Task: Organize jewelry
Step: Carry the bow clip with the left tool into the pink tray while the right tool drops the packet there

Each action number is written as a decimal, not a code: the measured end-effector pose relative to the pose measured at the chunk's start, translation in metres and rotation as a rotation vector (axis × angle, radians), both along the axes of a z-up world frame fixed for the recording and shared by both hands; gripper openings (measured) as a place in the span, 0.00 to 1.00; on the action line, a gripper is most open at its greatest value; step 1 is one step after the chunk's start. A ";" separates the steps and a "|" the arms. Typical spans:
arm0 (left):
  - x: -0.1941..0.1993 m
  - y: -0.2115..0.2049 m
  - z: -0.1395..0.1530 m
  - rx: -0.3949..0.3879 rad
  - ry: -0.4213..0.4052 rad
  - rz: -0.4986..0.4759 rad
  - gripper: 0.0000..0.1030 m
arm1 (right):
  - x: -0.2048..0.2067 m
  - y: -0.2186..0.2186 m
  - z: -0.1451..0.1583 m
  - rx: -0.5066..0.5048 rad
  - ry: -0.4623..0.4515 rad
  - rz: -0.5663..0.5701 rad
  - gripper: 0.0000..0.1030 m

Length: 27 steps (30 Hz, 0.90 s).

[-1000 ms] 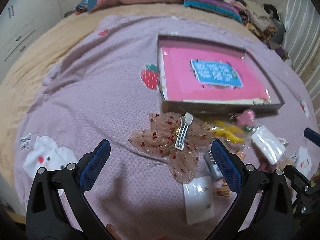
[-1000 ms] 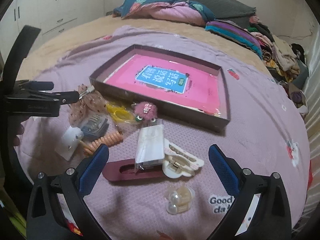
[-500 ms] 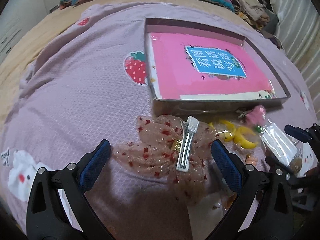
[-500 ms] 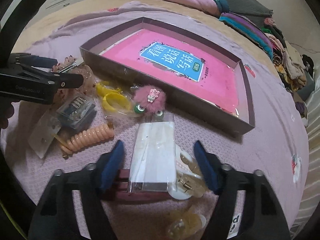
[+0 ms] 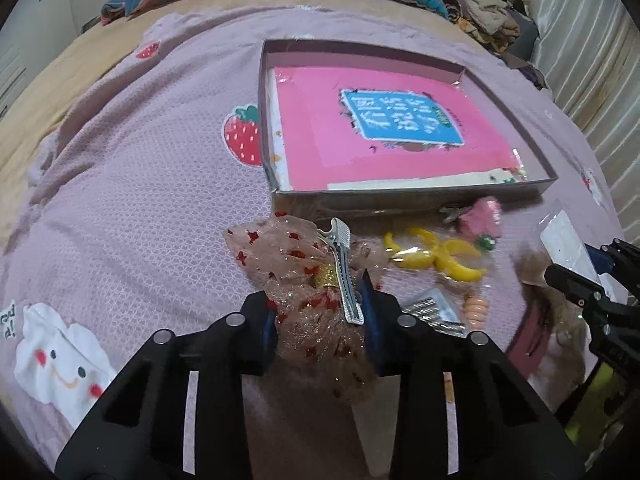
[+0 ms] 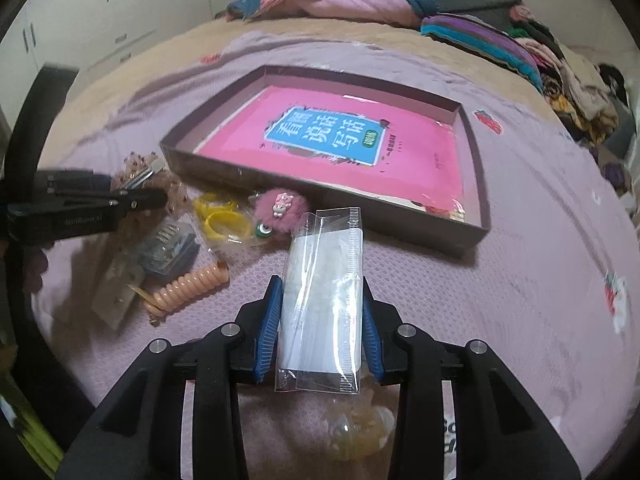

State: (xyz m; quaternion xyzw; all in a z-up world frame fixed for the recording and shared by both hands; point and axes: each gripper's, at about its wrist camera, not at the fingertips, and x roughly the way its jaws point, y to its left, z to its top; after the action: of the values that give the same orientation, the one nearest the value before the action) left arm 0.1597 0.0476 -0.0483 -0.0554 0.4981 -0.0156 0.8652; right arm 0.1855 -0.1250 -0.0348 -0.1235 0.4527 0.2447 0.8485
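Note:
My left gripper point(image 5: 320, 300) is shut on a sheer pink bow hair clip point(image 5: 304, 264) with red spots and a silver clip point(image 5: 343, 272), just in front of the shallow box point(image 5: 408, 200). My right gripper point(image 6: 322, 312) is shut on a clear plastic packet point(image 6: 324, 292) with a white card inside, held above the bed. The box point(image 6: 324, 196) holds a pink book point(image 6: 336, 140). The left gripper also shows in the right wrist view point(image 6: 132, 202), at the left.
Loose pieces lie on the purple bedspread point(image 6: 520, 280): yellow clips point(image 6: 218, 220), a pink fuzzy clip point(image 6: 280, 210), a peach coil hair tie point(image 6: 188, 288), a blue packet point(image 6: 170, 248), a translucent clip point(image 6: 360, 428). Folded clothes point(image 6: 480, 40) pile at the back.
Both grippers went from open to shut: the left closed on the bow hair clip, the right closed on the clear packet and lifted it off the dark red and white clips.

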 end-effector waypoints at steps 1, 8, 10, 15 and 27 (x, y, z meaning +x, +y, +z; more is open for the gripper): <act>-0.002 -0.001 0.003 -0.002 -0.008 -0.001 0.23 | -0.001 -0.004 0.002 0.019 0.002 -0.008 0.34; -0.009 -0.008 0.034 -0.012 -0.065 -0.007 0.23 | -0.008 -0.037 0.025 0.116 -0.010 -0.081 0.34; -0.008 -0.011 0.043 -0.011 -0.082 -0.008 0.23 | -0.009 -0.046 0.033 0.132 -0.029 -0.108 0.34; 0.004 -0.023 0.059 0.000 -0.111 -0.029 0.23 | -0.006 -0.066 0.054 0.150 -0.081 -0.149 0.34; 0.055 -0.044 0.059 0.001 -0.095 -0.049 0.23 | 0.025 -0.088 0.075 0.119 -0.155 -0.195 0.34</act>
State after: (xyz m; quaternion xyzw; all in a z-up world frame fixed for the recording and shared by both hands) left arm 0.2148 0.0034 0.0108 -0.0418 0.4575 -0.0393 0.8873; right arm 0.2100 -0.2126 0.0400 -0.0471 0.3803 0.1773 0.9065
